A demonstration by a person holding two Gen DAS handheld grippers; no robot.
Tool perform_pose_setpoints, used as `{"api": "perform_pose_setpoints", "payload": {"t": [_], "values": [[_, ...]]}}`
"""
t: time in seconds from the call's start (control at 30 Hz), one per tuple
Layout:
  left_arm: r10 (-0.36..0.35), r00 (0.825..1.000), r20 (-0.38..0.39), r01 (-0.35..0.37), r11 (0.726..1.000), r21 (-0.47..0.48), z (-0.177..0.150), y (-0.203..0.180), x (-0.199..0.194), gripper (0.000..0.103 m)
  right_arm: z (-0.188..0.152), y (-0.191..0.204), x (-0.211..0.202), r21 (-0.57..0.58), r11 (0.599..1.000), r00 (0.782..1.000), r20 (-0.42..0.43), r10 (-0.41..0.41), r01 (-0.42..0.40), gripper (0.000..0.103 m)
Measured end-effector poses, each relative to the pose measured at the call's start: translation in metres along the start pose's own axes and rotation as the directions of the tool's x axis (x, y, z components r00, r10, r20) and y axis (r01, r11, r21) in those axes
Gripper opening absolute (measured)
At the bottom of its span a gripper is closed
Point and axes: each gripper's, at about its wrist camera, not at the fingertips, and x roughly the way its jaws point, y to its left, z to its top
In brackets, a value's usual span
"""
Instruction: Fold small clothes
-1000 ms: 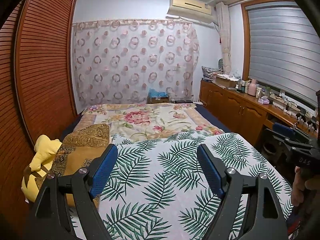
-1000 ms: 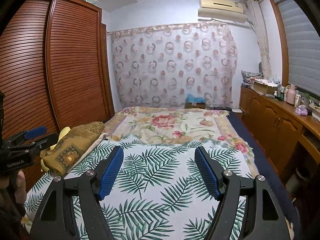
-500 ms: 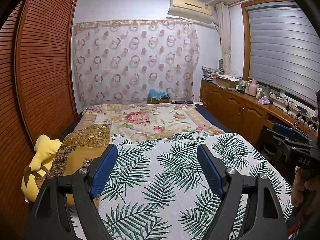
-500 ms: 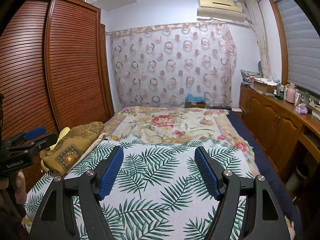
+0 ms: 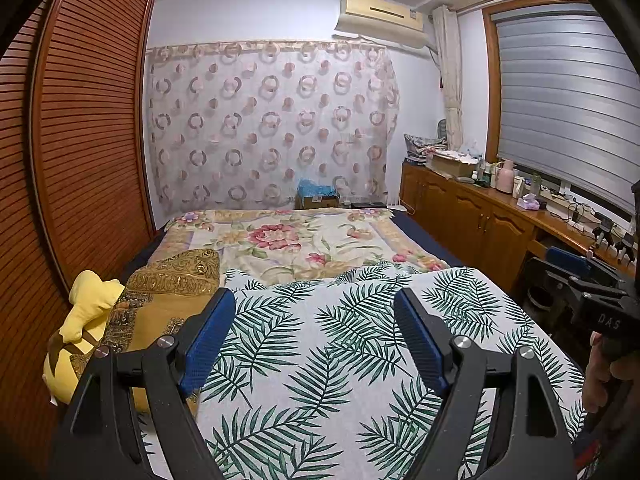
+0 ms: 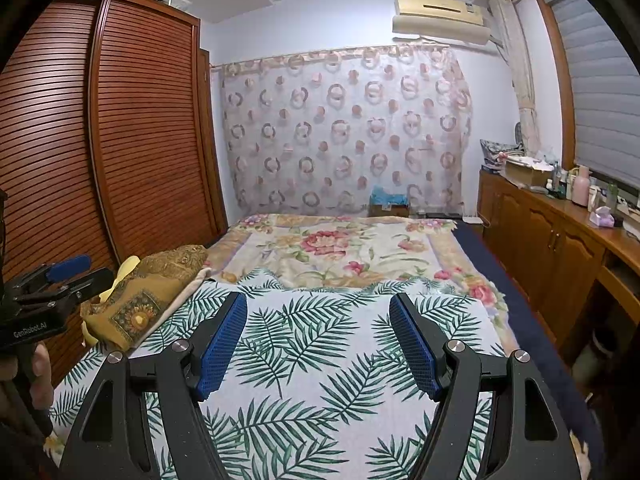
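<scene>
Small clothes: not visible | leaf-print sheet (image 5: 320, 360) bare | both grippers' jaws apart, empty

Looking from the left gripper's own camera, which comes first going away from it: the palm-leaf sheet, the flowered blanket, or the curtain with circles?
1. palm-leaf sheet, right under the open left gripper.
2. flowered blanket, mid-bed beyond it.
3. curtain with circles, on the far wall.
</scene>
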Motion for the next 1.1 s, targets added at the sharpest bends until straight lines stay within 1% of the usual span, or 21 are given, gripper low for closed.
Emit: {"api": "perform_pose_setpoints", "payload": {"t": [1.1], "values": [[-0.001, 1.0, 0.004, 0.001, 1.0, 0.002, -0.0018, -0.0014, -0.0013, 0.082, -0.0007, -0.0053, 0.0004, 0.008, 1.0, 1.0, -0.001, 0.002, -0.002, 0.075]]}}
